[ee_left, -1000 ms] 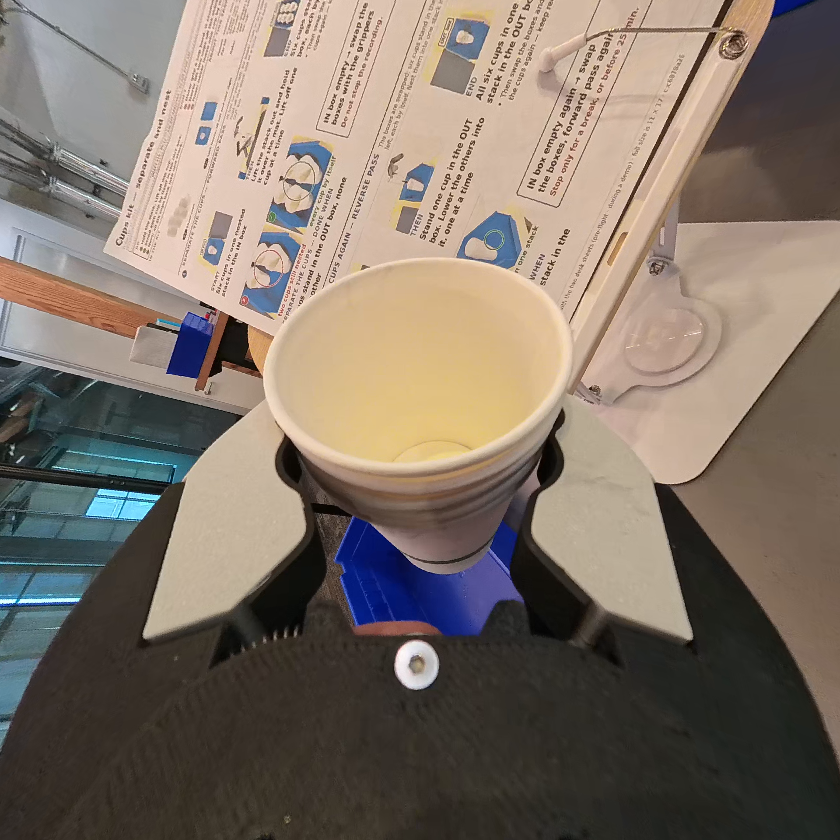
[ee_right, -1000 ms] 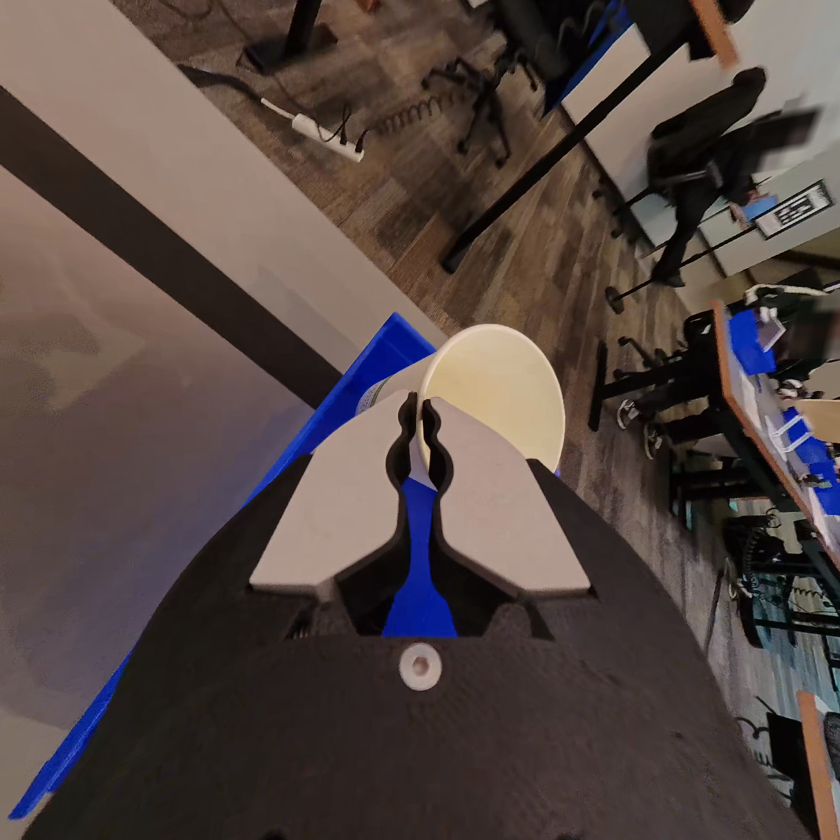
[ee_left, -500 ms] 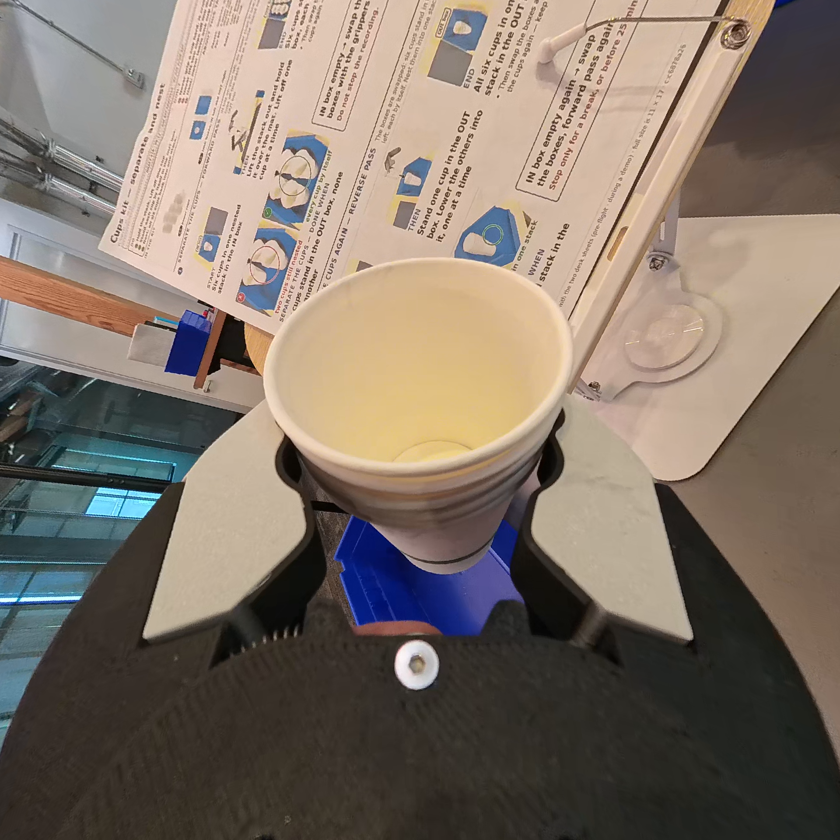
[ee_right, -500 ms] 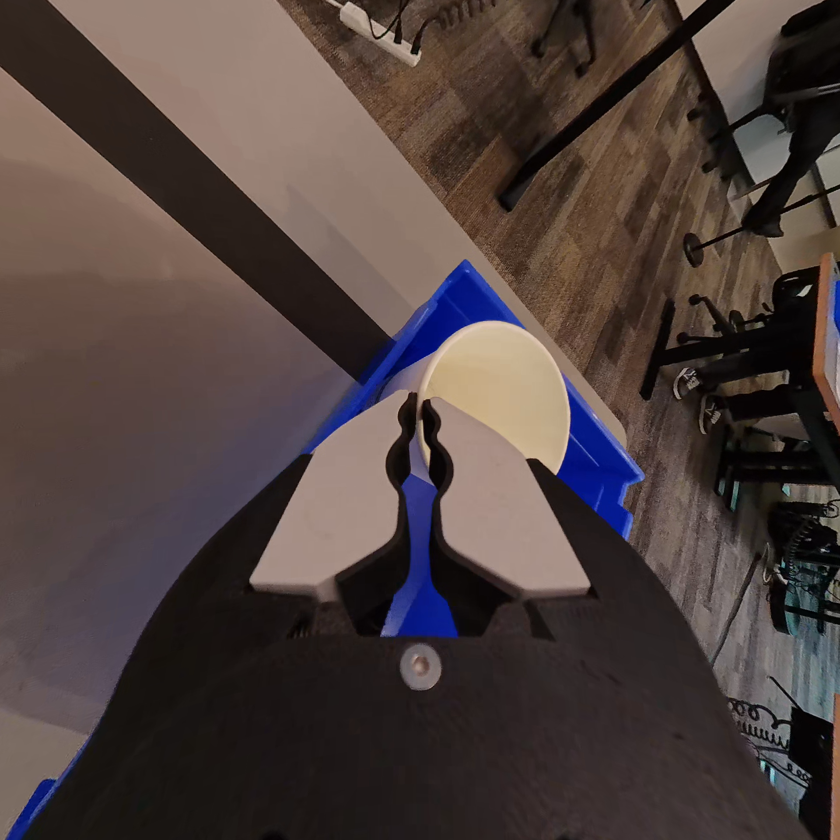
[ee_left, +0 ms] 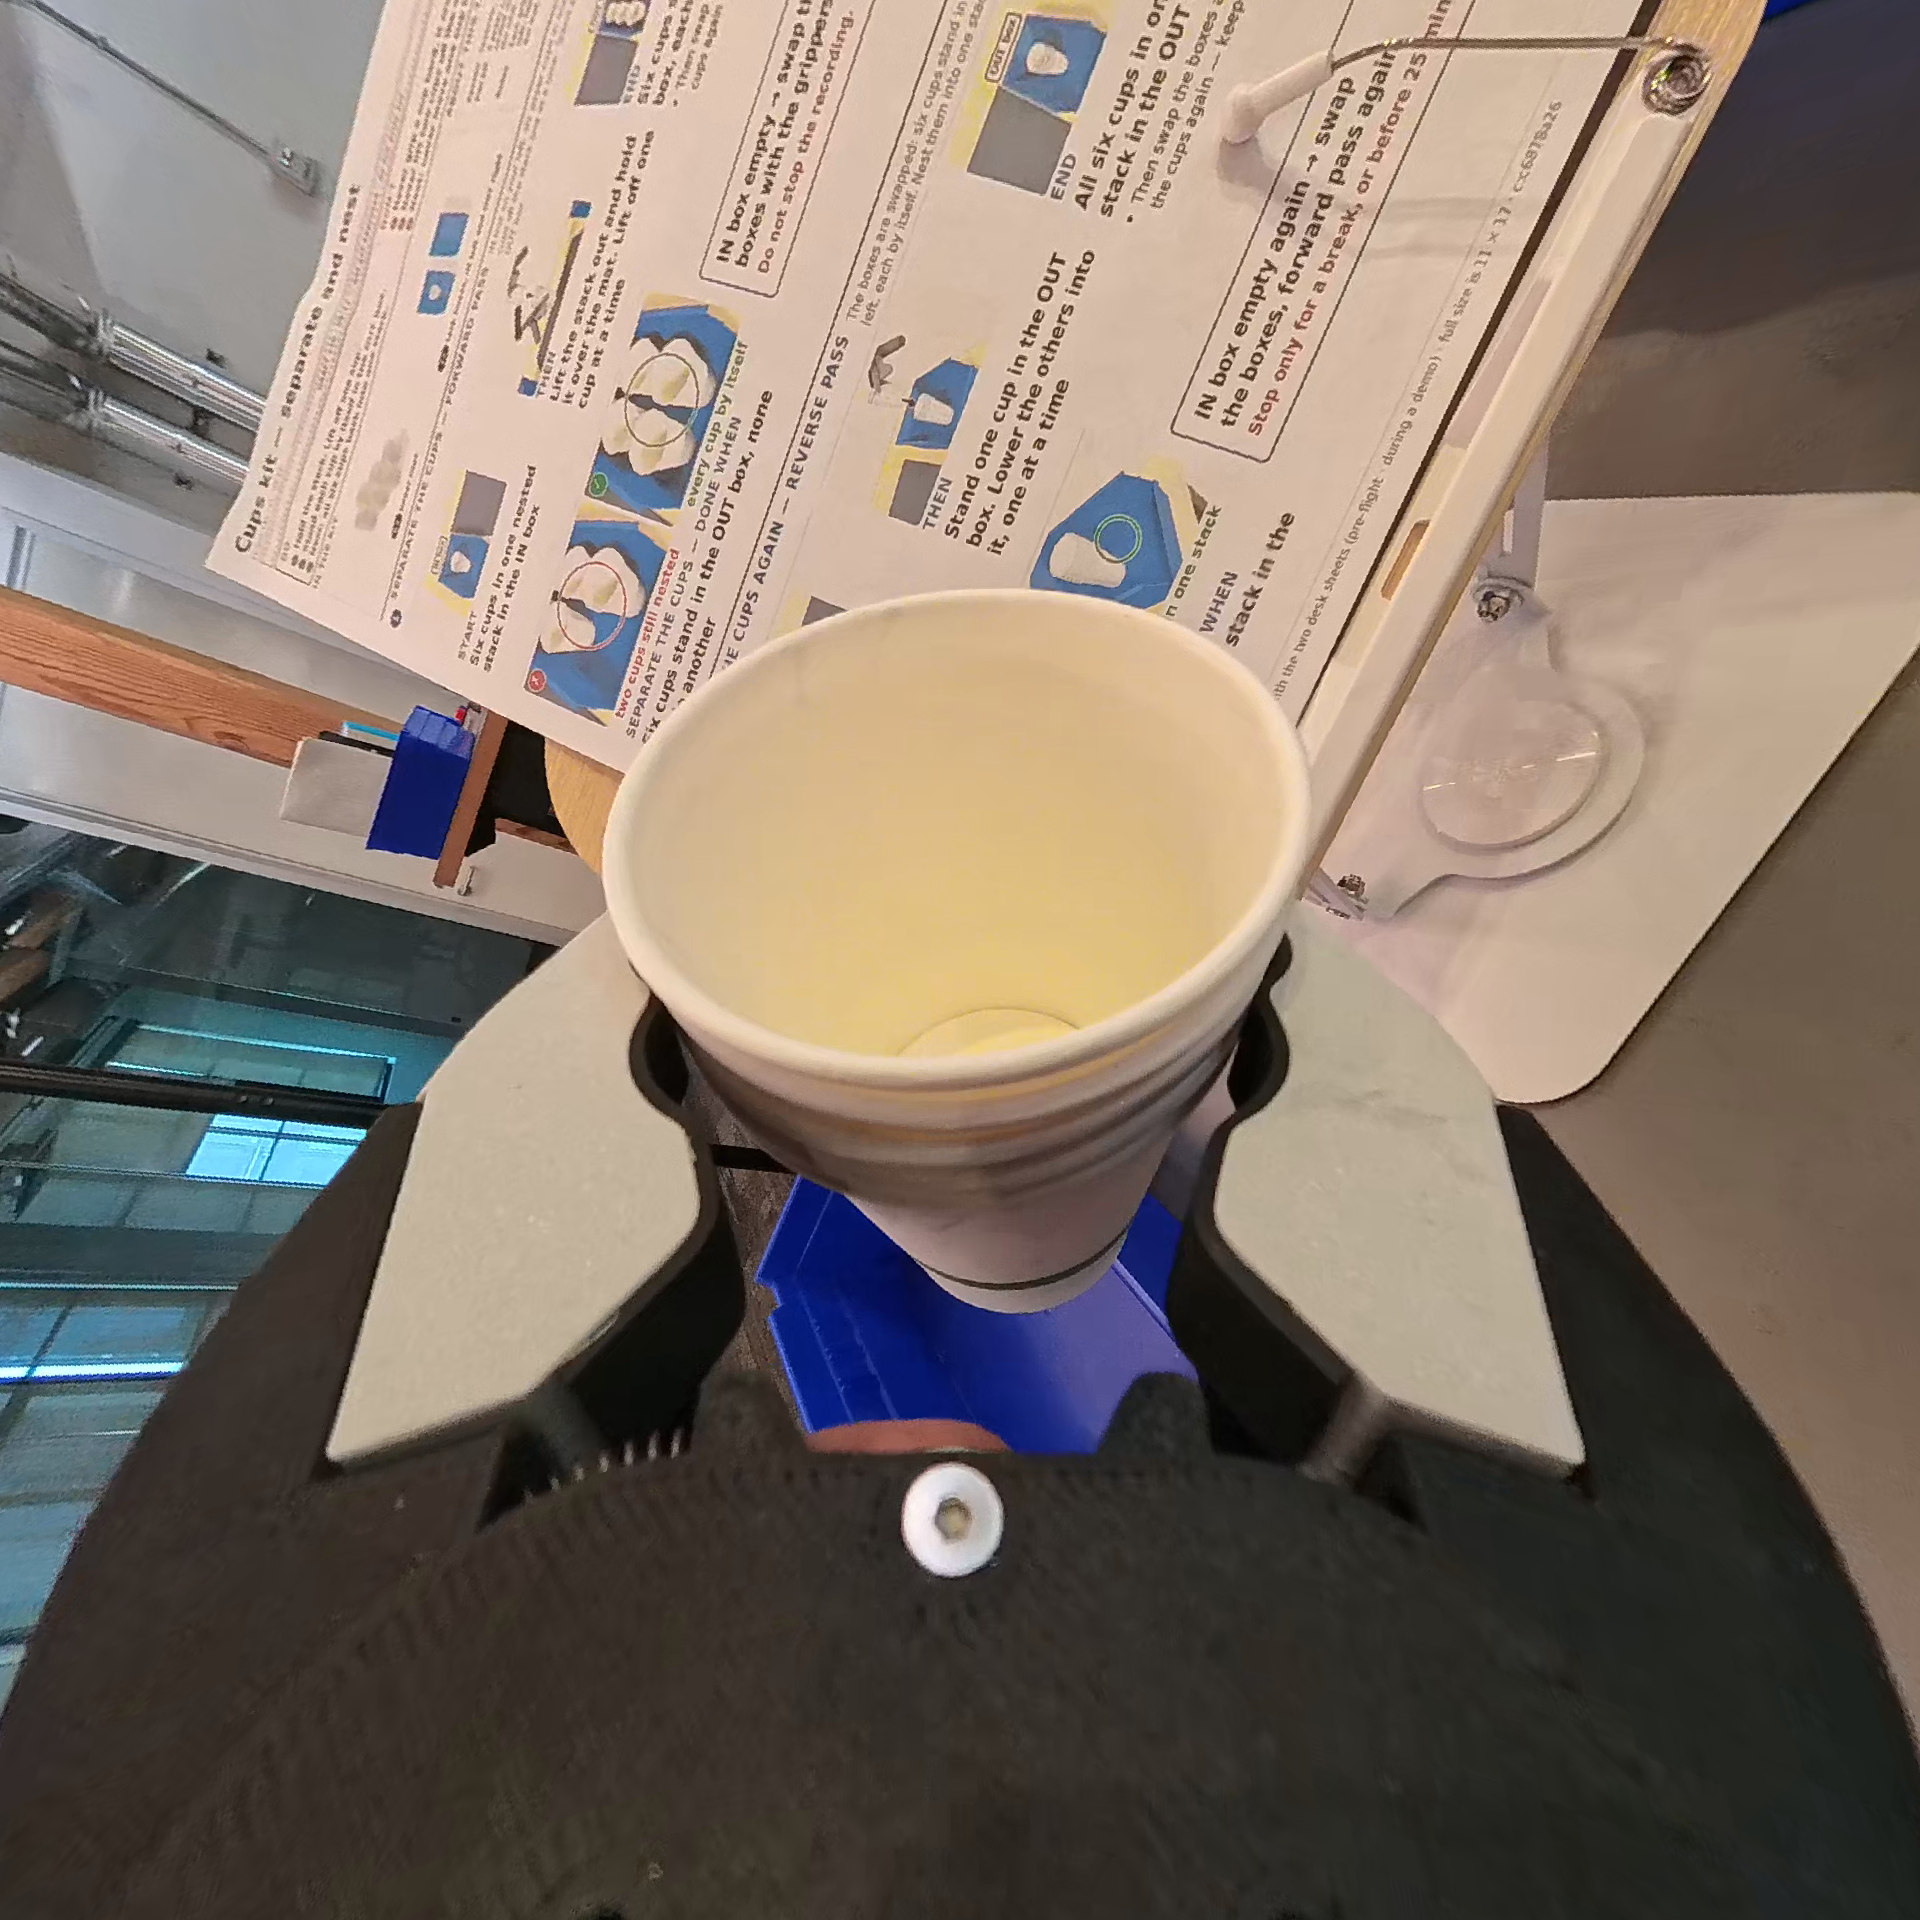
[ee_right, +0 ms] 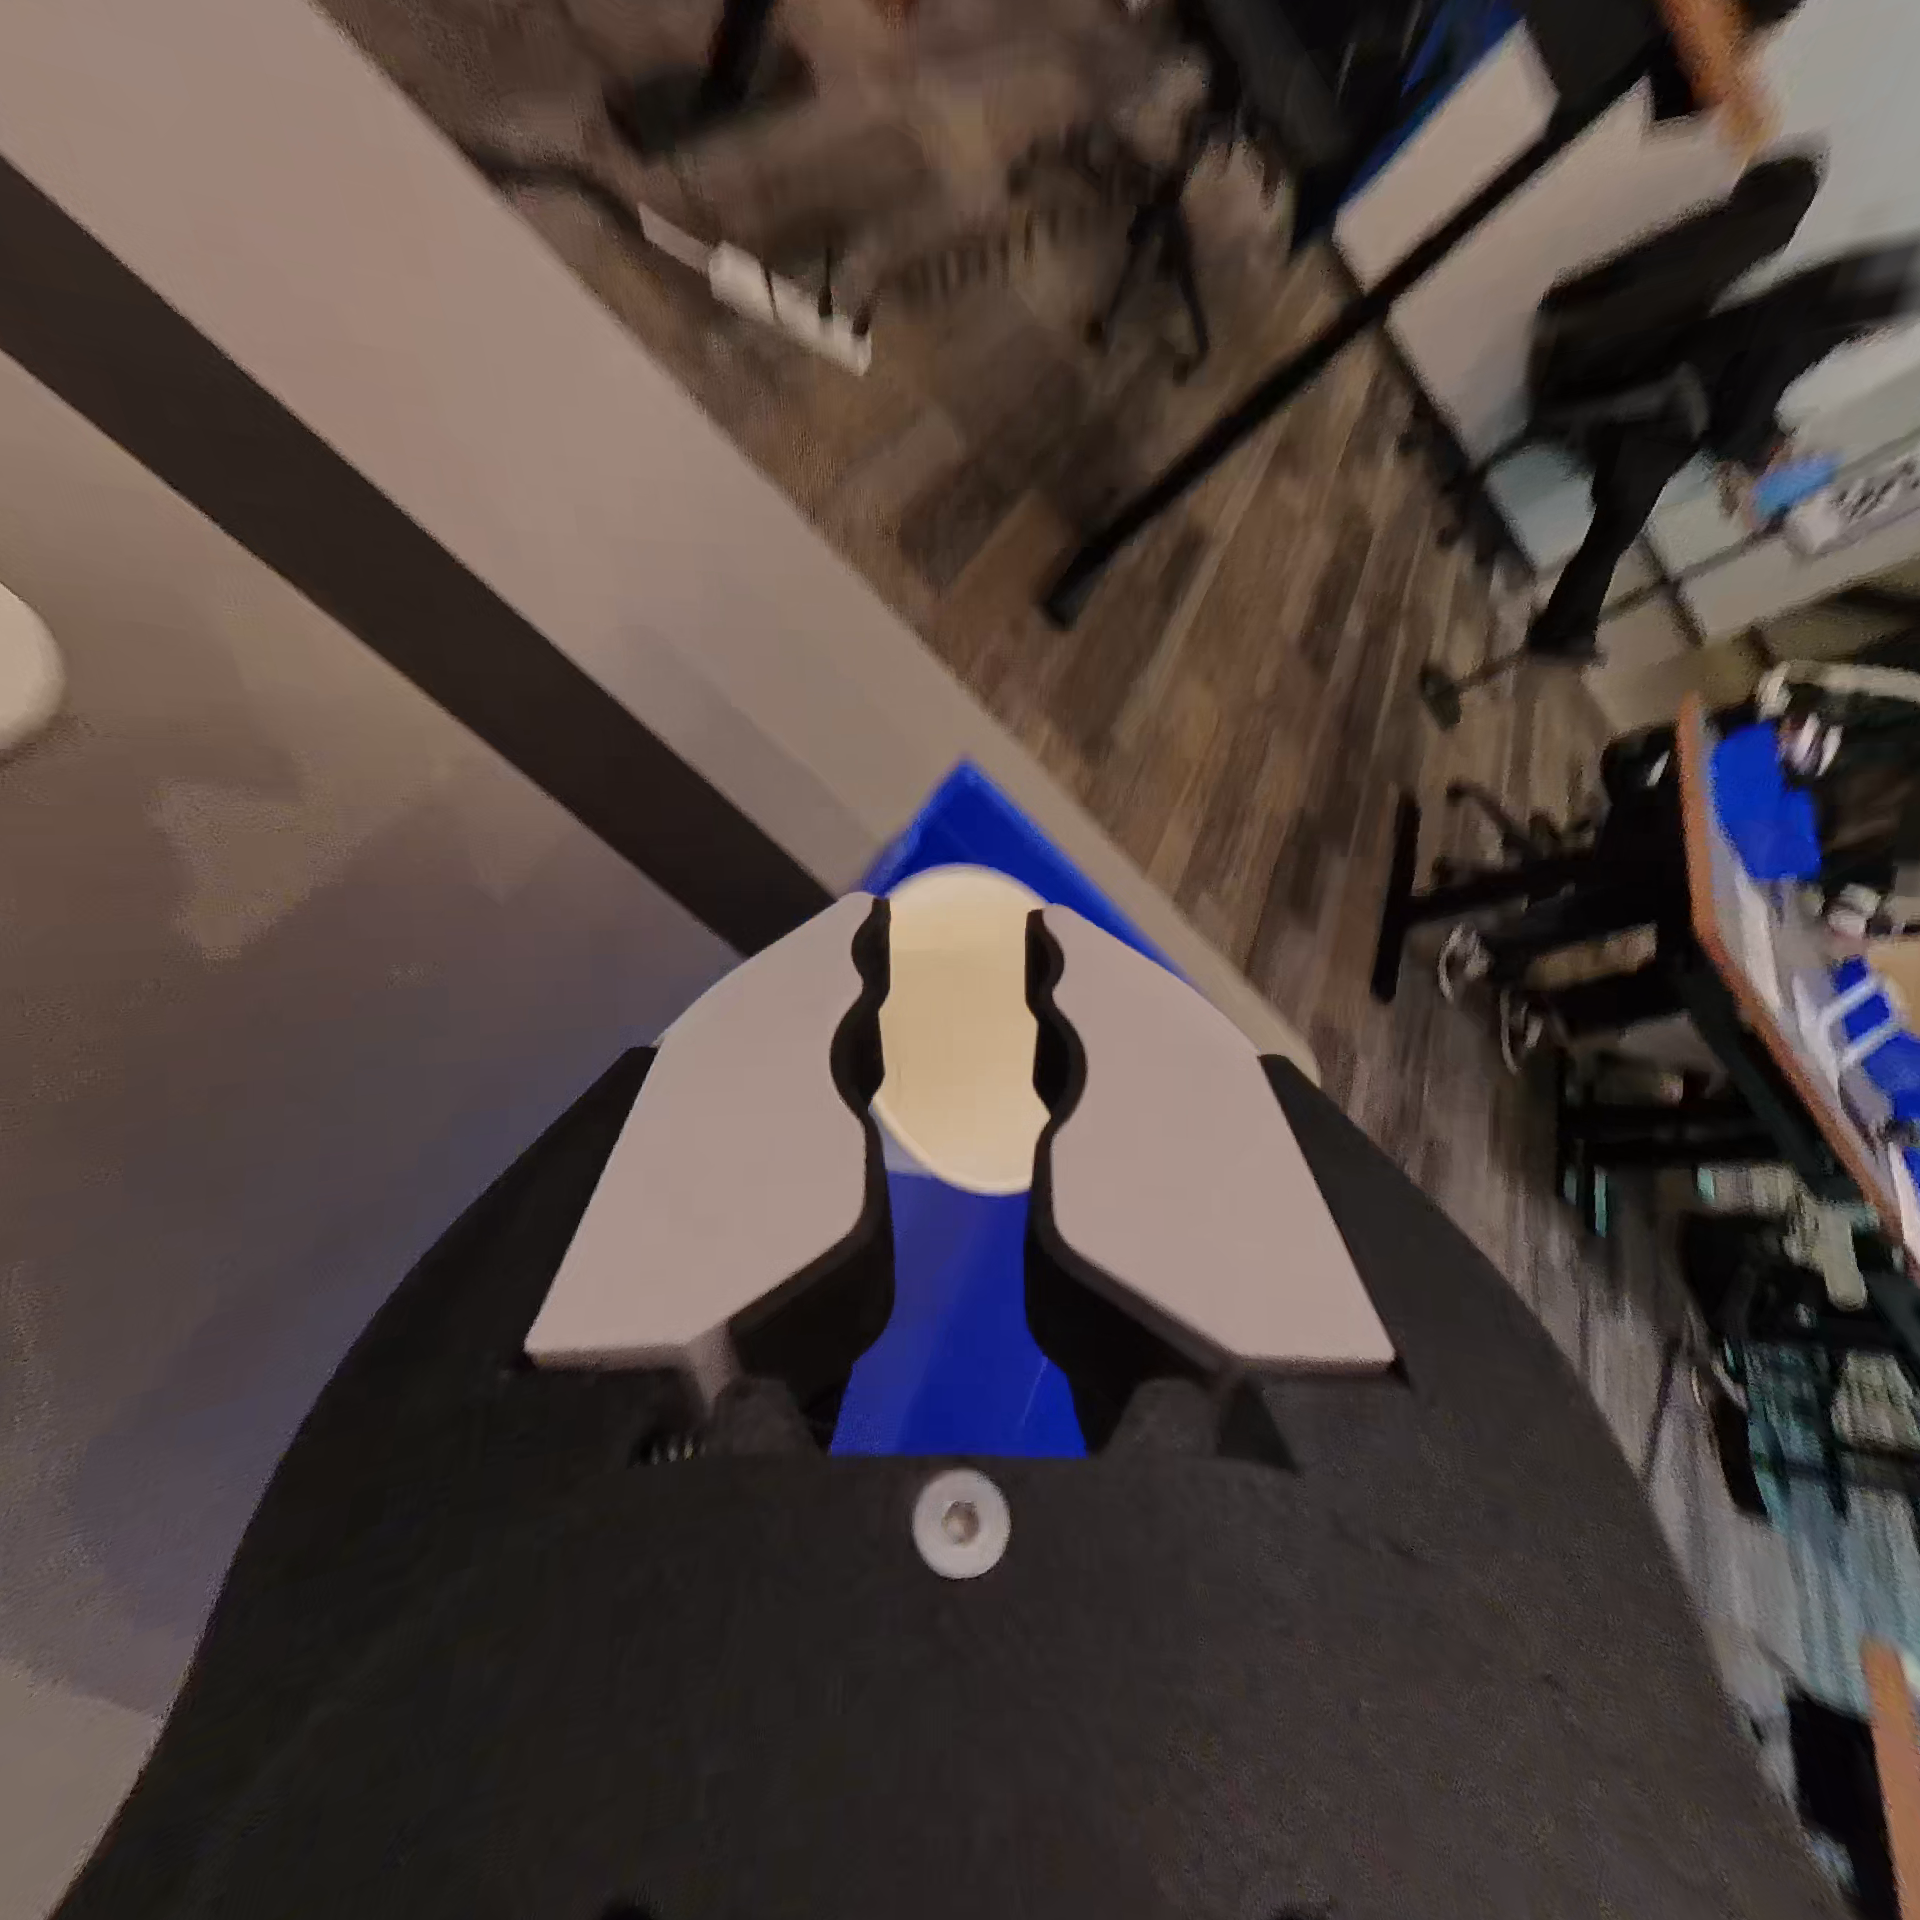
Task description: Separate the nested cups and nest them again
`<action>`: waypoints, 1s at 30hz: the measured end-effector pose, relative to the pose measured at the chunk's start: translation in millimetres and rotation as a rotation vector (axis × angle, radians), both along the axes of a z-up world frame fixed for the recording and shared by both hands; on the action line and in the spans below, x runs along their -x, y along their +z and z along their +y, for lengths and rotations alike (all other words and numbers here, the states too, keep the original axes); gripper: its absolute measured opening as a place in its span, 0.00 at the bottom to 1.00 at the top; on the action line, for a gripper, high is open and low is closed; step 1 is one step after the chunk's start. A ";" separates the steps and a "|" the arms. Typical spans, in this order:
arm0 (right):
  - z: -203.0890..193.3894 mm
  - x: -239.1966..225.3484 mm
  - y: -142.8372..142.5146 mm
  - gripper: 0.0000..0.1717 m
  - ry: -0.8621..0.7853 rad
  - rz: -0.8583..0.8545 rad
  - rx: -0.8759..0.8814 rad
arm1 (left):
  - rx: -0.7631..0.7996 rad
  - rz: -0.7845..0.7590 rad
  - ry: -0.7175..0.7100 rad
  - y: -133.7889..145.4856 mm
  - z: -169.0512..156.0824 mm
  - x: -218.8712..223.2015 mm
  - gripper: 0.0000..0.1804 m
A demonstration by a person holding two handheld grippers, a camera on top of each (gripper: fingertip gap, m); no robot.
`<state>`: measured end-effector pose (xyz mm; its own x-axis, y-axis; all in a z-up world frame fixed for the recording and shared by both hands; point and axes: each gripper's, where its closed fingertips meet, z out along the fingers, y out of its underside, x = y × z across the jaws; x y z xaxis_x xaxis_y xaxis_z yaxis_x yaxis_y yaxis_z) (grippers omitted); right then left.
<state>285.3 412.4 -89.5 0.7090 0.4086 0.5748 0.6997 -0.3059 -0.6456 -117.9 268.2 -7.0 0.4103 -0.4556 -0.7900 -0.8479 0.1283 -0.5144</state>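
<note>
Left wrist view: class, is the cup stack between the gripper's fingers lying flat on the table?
No: the cup stack sits raised between the left gripper fingers, above a blue box.

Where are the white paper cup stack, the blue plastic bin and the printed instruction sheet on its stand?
white paper cup stack (ee_left: 935, 831): left wrist view, inner wall of the top cup.
blue plastic bin (ee_right: 956, 1330): right wrist view, blue surface seen between the jaws.
printed instruction sheet (ee_left: 831, 260): left wrist view, middle of the page.
</note>
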 end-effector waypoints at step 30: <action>-195.4 335.2 91.7 0.10 1.017 0.239 -0.290 | -0.008 0.022 0.050 -3.9 7.4 3.9 0.57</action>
<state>-49.9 217.0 2.3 0.2217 0.7392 0.6360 0.3858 0.5325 -0.7534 -121.8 275.6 -11.0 0.4147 -0.4286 -0.8027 -0.8644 0.0901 -0.4946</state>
